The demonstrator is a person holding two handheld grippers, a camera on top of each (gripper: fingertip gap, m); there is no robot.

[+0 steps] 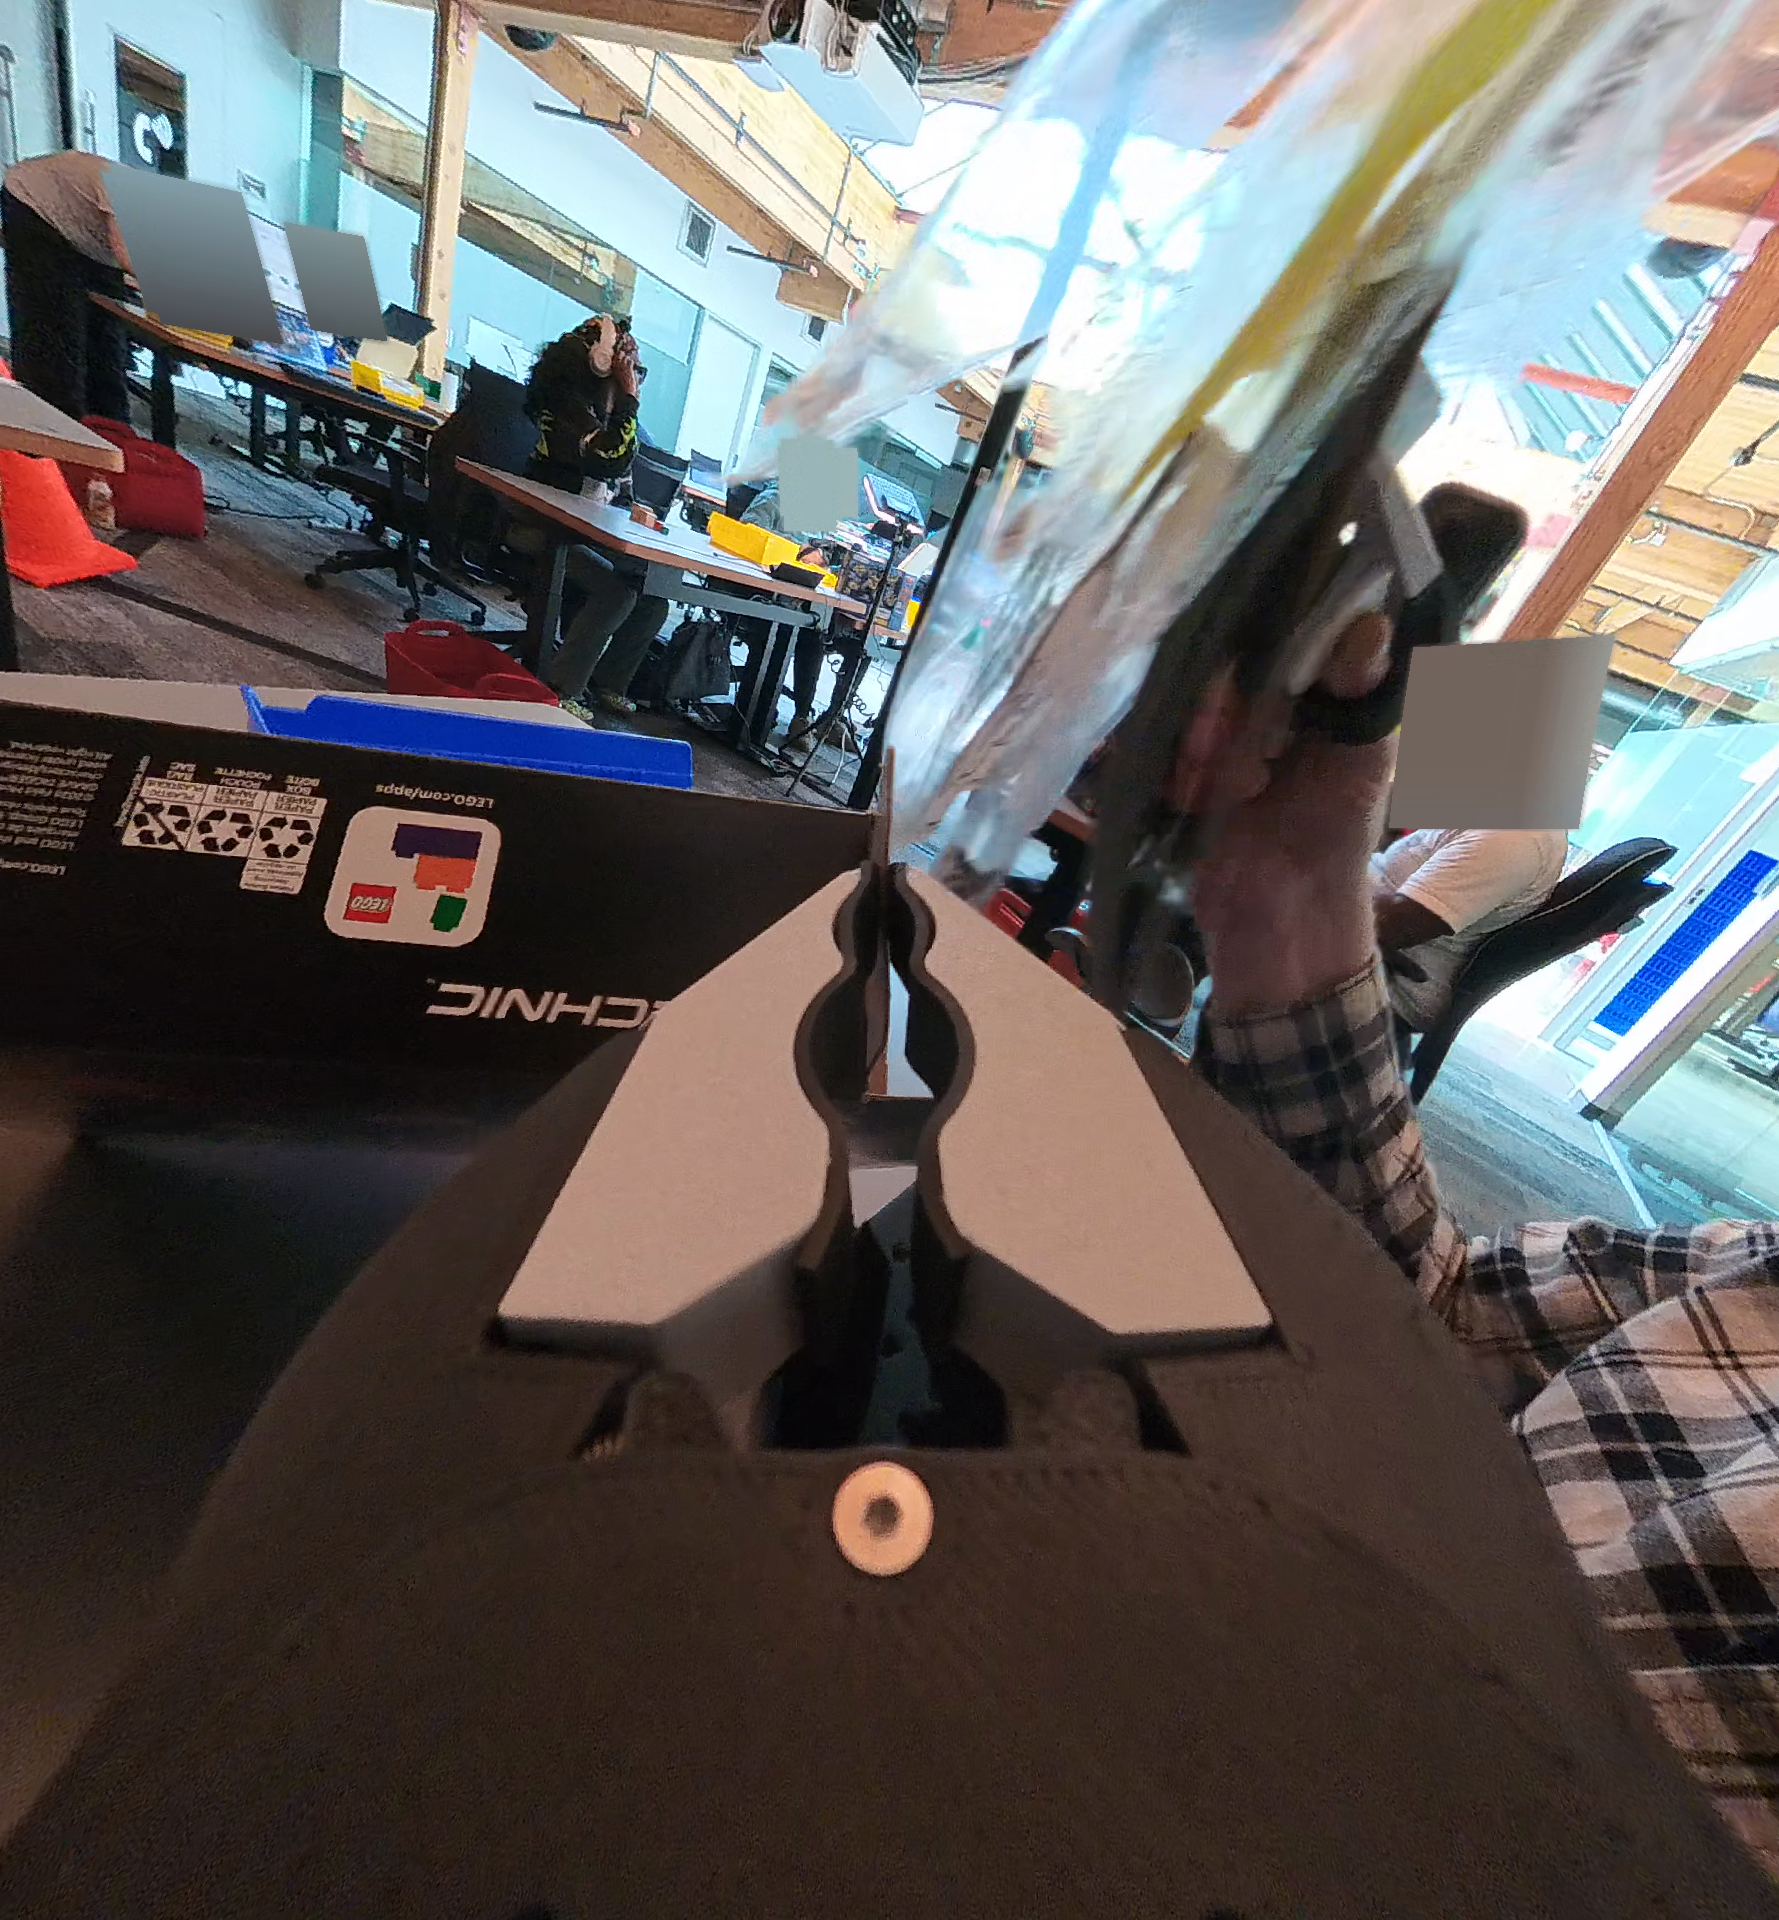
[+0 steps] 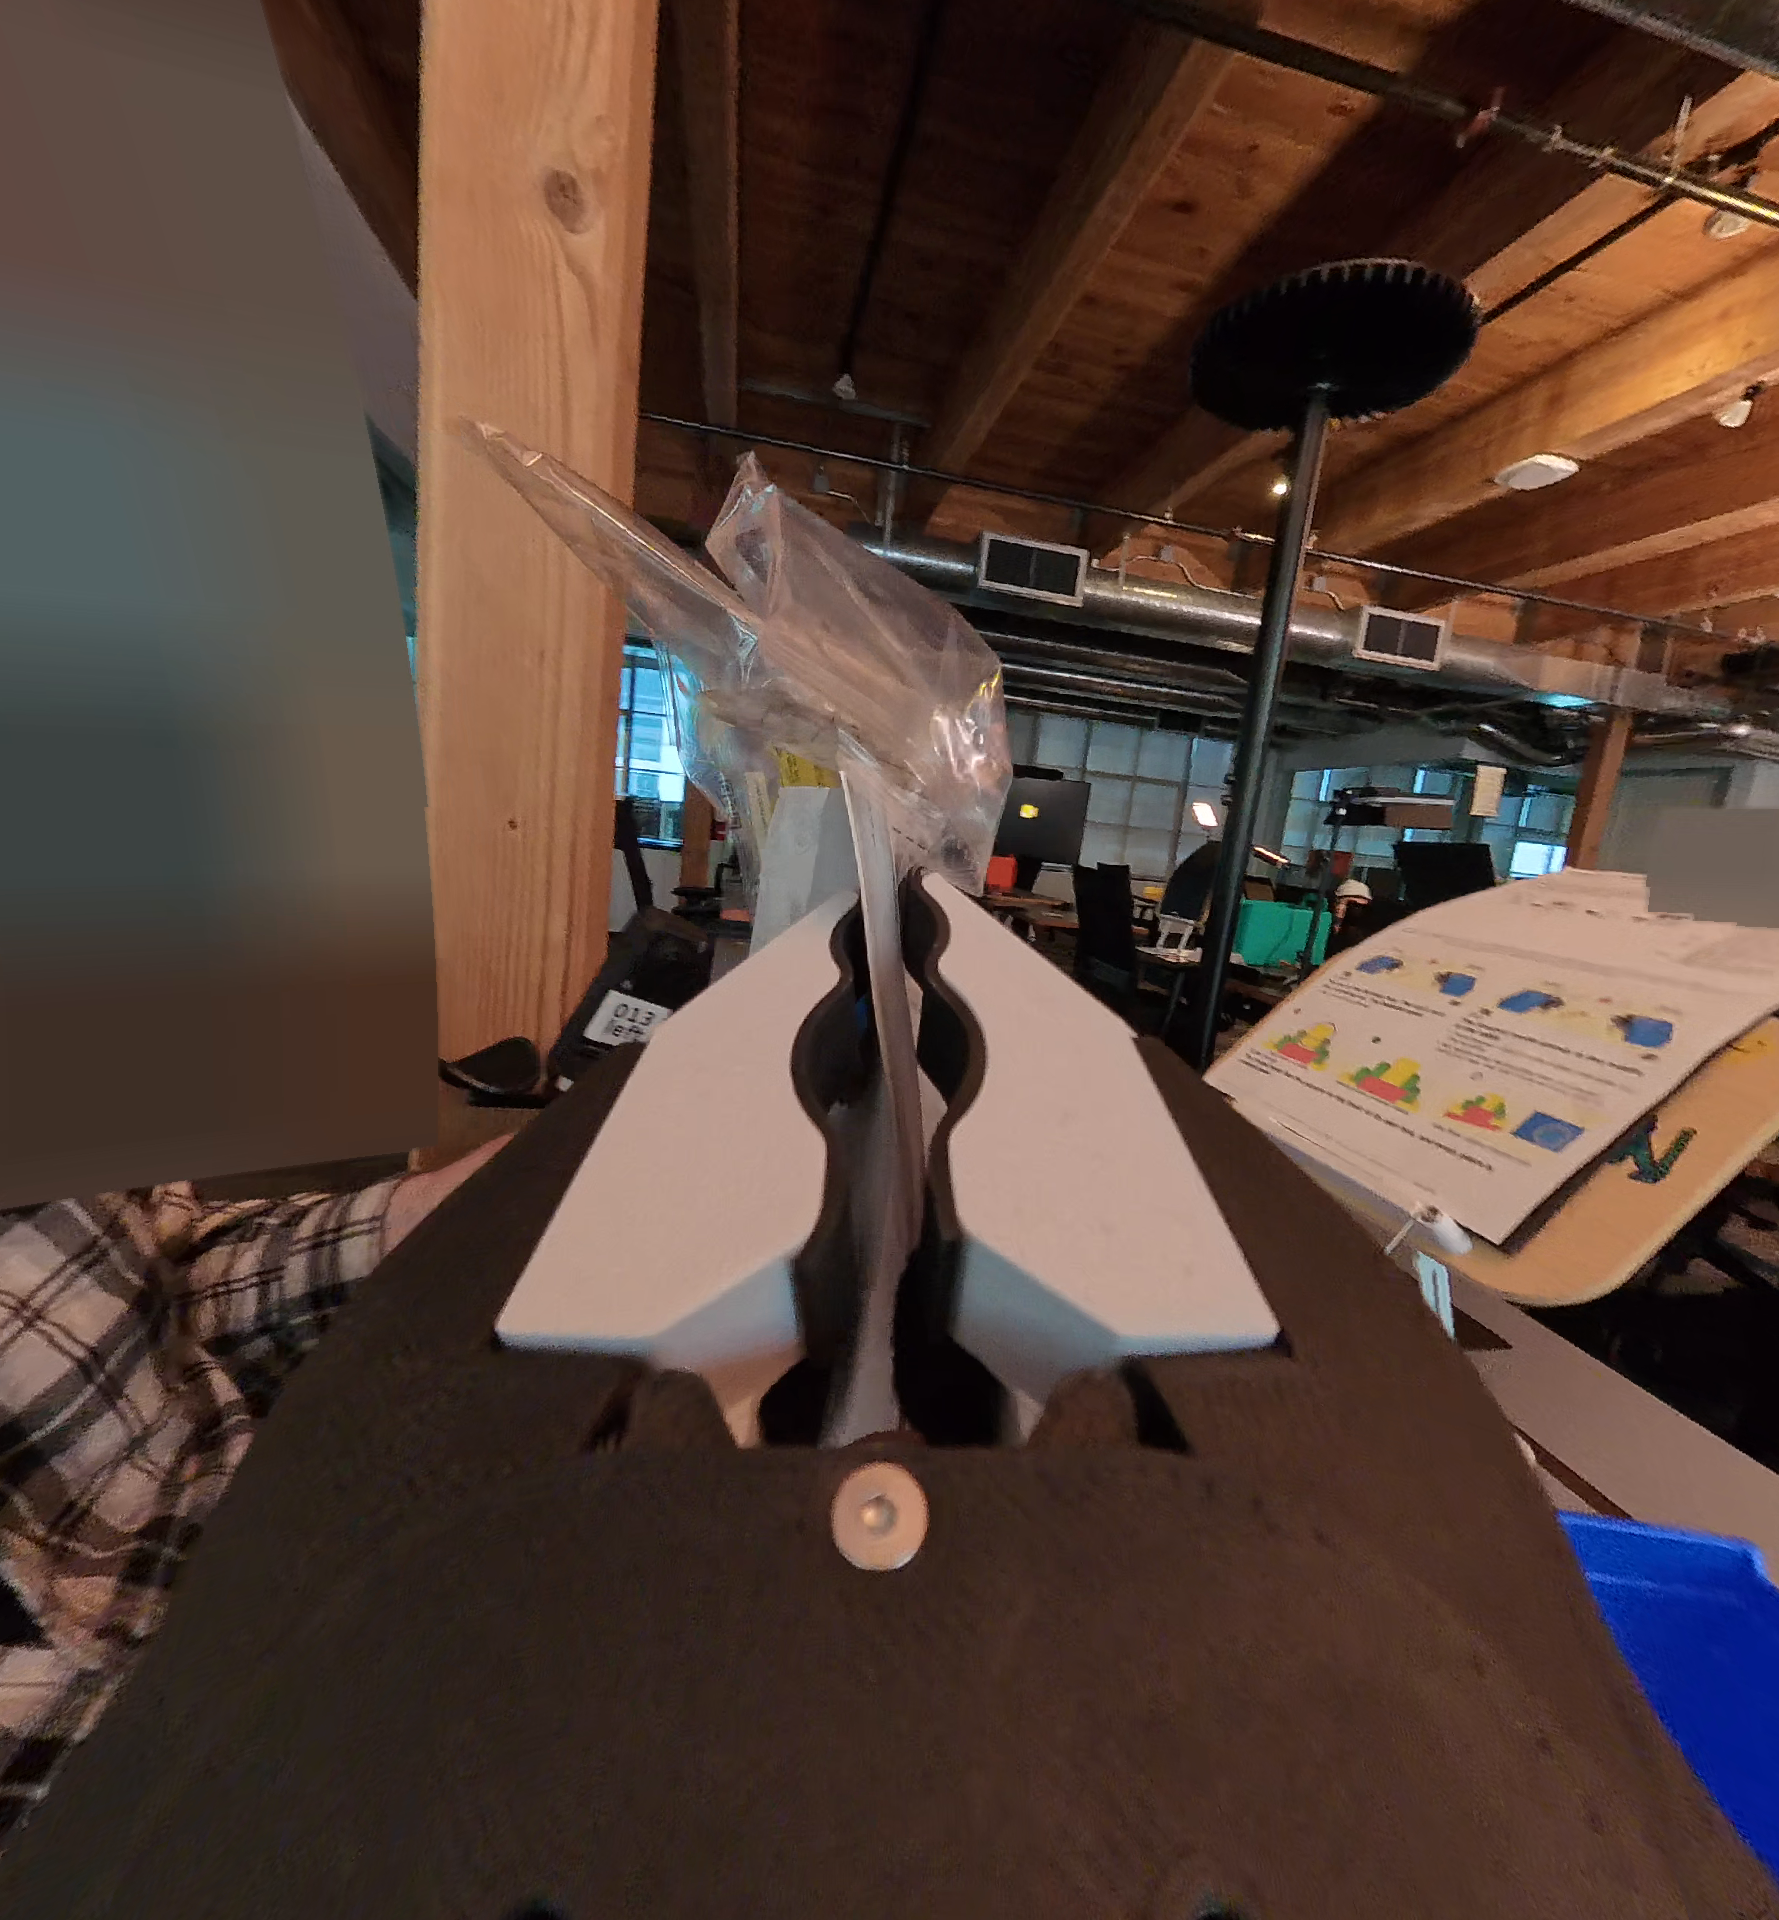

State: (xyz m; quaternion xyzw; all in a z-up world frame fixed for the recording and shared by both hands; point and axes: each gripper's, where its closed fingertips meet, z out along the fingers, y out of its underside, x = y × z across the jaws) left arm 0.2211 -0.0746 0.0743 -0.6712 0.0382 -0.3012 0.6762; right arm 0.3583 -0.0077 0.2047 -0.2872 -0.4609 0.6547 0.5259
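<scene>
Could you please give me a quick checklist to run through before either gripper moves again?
1. Left gripper shut on the edge of the black cardboard box: ok, a thin flap sits between its closed fingers.
2. Right gripper shut on the clear plastic bag: ok, a flat packet runs between its fingers.
3. Bag raised clear of the box: ok in the left wrist view.
4. How deep the flap sits in the left grip: cannot tell.
5. Bag contents secure: cannot tell, blurred.
6. Blue bin behind the box unobstructed: cannot tell, mostly hidden.
</scene>
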